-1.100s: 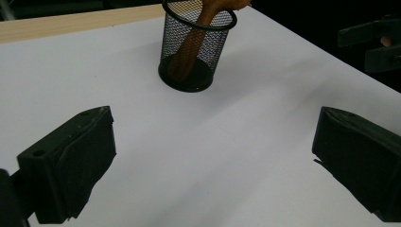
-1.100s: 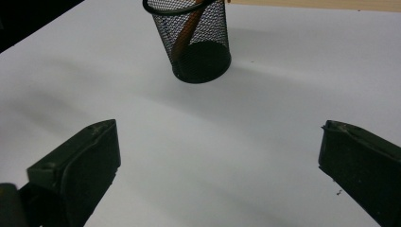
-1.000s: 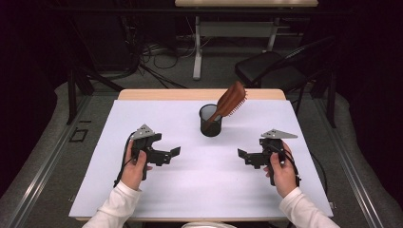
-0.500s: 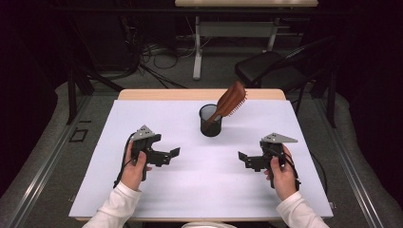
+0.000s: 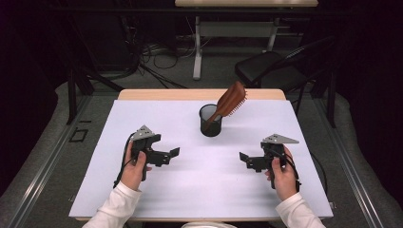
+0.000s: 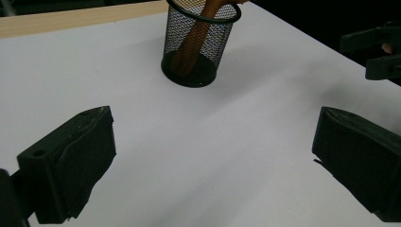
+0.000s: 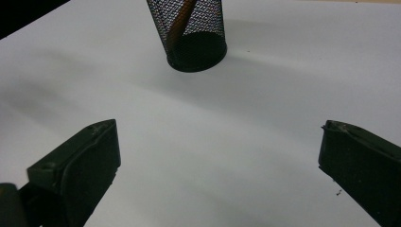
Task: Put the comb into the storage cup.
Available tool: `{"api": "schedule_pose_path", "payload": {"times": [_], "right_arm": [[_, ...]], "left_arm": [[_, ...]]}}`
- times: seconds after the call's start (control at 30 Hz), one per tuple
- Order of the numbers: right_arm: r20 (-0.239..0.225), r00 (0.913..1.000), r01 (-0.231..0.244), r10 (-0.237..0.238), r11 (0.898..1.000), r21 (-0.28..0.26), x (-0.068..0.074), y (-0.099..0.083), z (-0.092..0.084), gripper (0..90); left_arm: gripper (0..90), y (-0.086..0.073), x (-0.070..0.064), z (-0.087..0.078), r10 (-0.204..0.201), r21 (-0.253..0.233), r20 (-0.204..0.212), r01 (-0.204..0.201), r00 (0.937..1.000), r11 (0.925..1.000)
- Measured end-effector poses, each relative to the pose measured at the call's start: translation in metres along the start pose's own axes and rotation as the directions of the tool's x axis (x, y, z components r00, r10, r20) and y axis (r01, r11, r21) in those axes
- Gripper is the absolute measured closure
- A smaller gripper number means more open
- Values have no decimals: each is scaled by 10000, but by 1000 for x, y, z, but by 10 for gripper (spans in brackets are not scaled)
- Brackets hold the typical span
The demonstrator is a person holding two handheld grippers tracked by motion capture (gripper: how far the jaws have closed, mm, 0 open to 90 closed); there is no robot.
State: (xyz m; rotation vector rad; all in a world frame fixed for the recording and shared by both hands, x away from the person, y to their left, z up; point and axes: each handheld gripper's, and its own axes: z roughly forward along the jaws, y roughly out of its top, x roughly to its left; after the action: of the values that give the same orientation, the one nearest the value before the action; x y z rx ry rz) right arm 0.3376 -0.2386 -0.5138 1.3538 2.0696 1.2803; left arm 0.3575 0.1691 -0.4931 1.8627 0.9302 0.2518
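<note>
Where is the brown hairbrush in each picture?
High view: the hairbrush leans out of the black mesh cup, top middle.
Left gripper view: its handle shows through the mesh, top middle.
Right gripper view: its handle shows through the mesh, top middle.
Shared landmark: the mesh cup on the white table.

A recording lab or test room, kept dim beyond a single lit work station: a tabletop (image 5: 142, 190) under a plain white cover stands on grey flooring, with bundles of loose cables (image 5: 147, 61) trailing across the floor behind it. A black chair (image 5: 271, 71) sits pushed aside at the back, next to the metal legs of a second desk (image 5: 247, 4).
</note>
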Motion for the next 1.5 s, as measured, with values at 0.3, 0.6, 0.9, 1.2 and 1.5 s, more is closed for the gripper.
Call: {"api": "schedule_pose_path", "payload": {"times": [0.3,0.6,0.9,1.2,1.5], "right_arm": [[15,10000,-30,30,10000,-49,-1,-2,0,0],[43,10000,-2,2,10000,-50,0,-4,0,0],[49,10000,69,-69,10000,-54,2,-8,1,0],[57,10000,55,-55,10000,5,2,-11,2,0],[51,10000,81,-81,10000,-29,3,-12,2,0]], "left_arm": [[4,0,1,0,13,25,-9,-13,10000,10000],[4,-1,1,1,3,19,-39,-3,10000,10000],[4,-2,1,1,4,33,-60,-3,10000,10000],[4,-3,1,1,51,70,-61,-51,10000,10000],[3,-3,1,1,47,83,-67,-47,10000,10000]]}}
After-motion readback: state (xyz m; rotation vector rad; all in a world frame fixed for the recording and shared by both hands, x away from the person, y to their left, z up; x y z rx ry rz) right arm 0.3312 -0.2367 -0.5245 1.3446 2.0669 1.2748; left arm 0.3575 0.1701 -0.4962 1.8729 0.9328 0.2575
